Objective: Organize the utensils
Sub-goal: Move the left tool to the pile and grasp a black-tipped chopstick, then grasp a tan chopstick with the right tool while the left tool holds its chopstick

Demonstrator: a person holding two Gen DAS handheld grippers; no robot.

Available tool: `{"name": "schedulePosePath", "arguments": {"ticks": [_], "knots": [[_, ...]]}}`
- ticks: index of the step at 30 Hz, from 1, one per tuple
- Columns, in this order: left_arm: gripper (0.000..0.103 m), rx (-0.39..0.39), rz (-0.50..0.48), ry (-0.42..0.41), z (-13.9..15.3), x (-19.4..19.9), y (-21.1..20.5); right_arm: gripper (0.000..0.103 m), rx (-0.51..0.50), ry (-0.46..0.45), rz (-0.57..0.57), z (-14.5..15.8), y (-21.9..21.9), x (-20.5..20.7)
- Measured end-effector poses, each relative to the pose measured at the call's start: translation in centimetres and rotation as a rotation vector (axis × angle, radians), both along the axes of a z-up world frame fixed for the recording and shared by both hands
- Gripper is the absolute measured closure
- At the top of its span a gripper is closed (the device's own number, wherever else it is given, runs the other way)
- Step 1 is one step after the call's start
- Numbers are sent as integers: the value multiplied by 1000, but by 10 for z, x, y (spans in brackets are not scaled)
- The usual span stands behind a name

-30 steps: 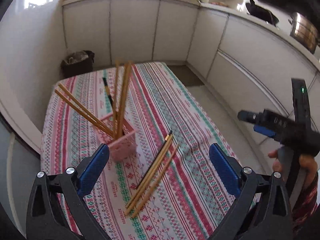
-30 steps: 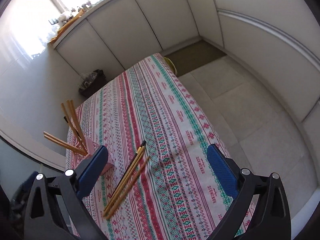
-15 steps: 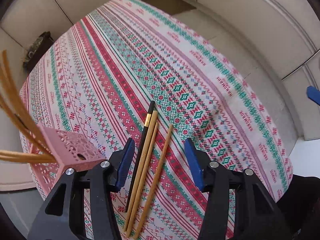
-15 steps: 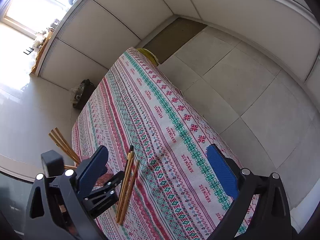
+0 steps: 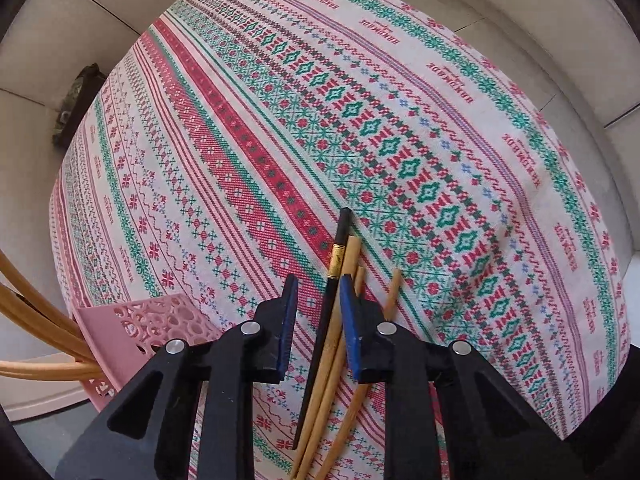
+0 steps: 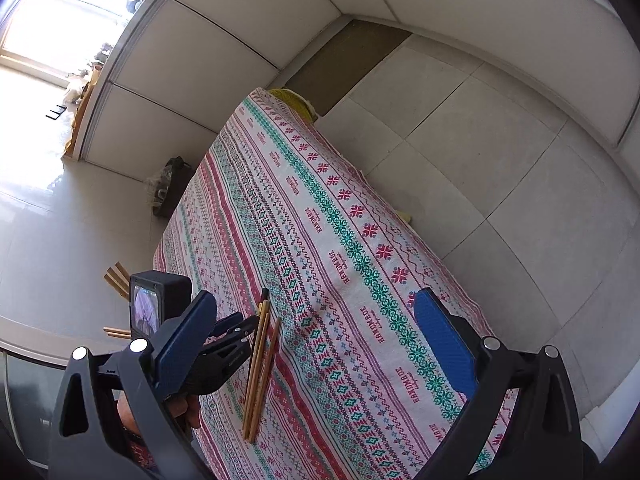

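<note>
You get loads of daylight from the window, which is blown out to pure white with glare on the floor below it. Fisheye bends the edges hard, corners go black; the tablecloth looks maybe slightly soft.

Pink holder, red-green striped tablecloth

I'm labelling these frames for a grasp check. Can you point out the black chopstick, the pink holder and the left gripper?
black chopstick (image 5: 337, 258): left wrist view, on its gold band near the top.
pink holder (image 5: 160, 320): left wrist view, on its perforated wall.
left gripper (image 5: 318, 320): left wrist view, midway between the blue pads.
</note>
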State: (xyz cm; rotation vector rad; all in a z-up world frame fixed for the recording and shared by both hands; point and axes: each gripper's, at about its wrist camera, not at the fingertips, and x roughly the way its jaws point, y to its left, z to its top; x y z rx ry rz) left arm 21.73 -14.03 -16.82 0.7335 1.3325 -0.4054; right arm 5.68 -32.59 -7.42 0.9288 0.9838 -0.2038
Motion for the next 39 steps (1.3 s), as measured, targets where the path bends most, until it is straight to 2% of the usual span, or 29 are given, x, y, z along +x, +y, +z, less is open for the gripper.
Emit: {"name": "schedulePosePath", "arguments": {"ticks": [2,5,6,7,9,14,17,20,23,27,28,29,31,32,35,39], "knots": [[82,33,-5,-5,-8,4,1,7,0,4,-7,-1,-3,-1],[84,32,-16,8,-5,9,0,7,-2,2,-13,-1,-5,-1],[84,26,-19,36,-6,9,0,7,-2,2,-14,-1,-5,-2],[84,14,-10,116,-12,10,1,7,-1,1,-14,-1,-6,-2],[91,2,-18,156,-17,14,-4,7,-1,2,-8,-1,-5,-2],[91,-37,4,162,-18,15,1,7,0,-4,-11,1,-5,-3],[95,-89,26,183,-19,18,16,7,10,-2,-5,1,-3,-2],[96,-140,59,103,-16,2,34,7,-3,3,2,2,3,0],[96,-303,152,40,5,-25,67,7,-11,25,26,-2,17,2],[97,-512,222,-70,55,-75,123,12,11,80,114,-25,54,14],[97,-553,226,-98,68,-89,137,21,22,96,129,-32,65,17],[97,-594,229,-127,80,-104,151,38,33,115,152,-39,75,22],[97,-673,246,-173,102,-130,171,61,56,128,217,-49,100,33],[97,-715,257,-198,112,-144,183,67,68,127,243,-53,112,38],[97,-817,282,-261,130,-172,213,68,77,103,303,-56,147,55],[97,-914,306,-335,144,-186,240,68,-93,131,355,-60,185,73]]}}
